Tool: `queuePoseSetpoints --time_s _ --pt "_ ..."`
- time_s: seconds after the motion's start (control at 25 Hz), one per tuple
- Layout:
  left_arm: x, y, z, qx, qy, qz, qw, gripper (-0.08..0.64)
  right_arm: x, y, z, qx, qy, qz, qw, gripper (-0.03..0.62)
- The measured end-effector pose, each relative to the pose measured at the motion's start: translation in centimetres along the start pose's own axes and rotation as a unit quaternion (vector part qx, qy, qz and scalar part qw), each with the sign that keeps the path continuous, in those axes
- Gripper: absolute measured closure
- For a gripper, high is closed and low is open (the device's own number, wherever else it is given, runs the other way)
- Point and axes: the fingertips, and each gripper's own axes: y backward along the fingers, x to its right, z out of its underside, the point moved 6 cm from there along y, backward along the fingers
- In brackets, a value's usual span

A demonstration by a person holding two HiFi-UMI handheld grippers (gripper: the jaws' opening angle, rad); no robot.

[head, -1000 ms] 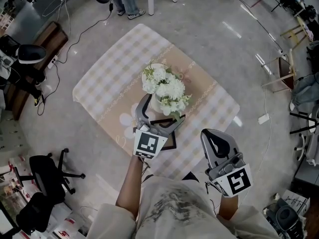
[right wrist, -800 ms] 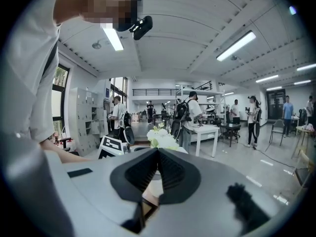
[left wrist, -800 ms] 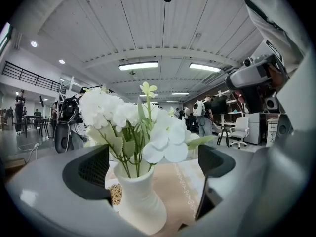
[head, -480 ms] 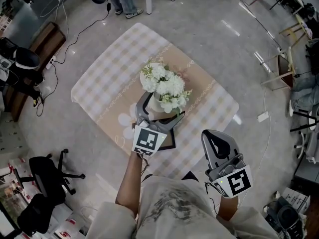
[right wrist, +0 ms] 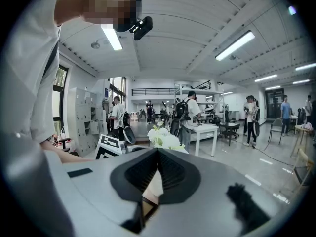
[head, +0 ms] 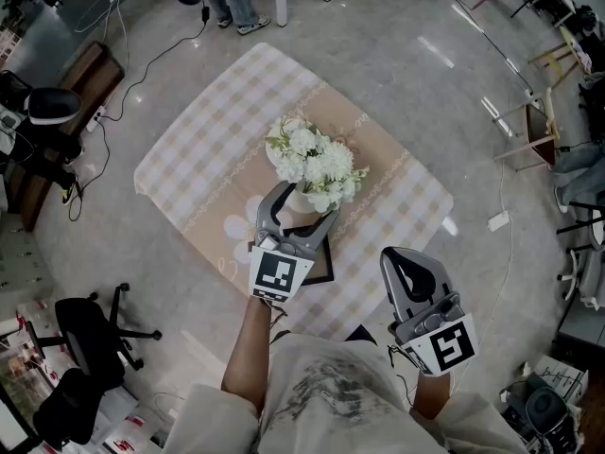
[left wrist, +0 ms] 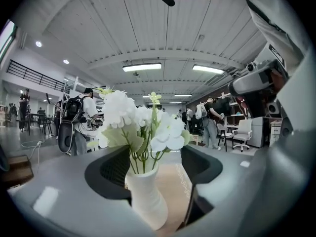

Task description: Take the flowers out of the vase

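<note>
Bright, even light falls from long ceiling tubes (left wrist: 142,67) and streaks glare across the grey floor (head: 397,83). Both gripper views bulge fisheye-wise with black corners; the close vase (left wrist: 145,196) looks soft.

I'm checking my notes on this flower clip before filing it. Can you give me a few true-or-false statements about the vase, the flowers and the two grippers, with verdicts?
1. The flowers sit in the vase. True.
2. The vase stands between the fingers of the left gripper. True; those fingers have just been closing.
3. The right gripper is wide open. False: its fingers are together, with nothing between them.
4. The vase lies tipped over. False: it stands upright on the checked cloth.
</note>
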Motion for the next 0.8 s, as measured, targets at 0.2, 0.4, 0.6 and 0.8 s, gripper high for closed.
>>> queuePoseSetpoints --time_s 0.2,0.4,0.6,0.8 --pt "0.4 0.6 -0.4 0.012 -0.002 -0.009 0.9999 0.356 -0.1 -0.3 0.0 0.000 0.000 -0.004 1.000 0.577" --pt "0.5 1.1 -0.6 0.020 0.003 -0.018 0.9996 0.484 -0.4 -0.4 0.0 0.000 -0.001 -0.006 1.000 0.577" --pt "0.7 1.4 -0.8 0.018 0.017 -0.027 0.9993 0.554 -0.3 -0.4 0.2 -0.002 -0.003 -0.007 1.000 0.577" --pt "1.3 1.9 -1.1 0.021 0.002 -0.013 0.9997 0.552 -0.4 -0.7 0.4 -0.003 -0.004 -0.012 1.000 0.577"
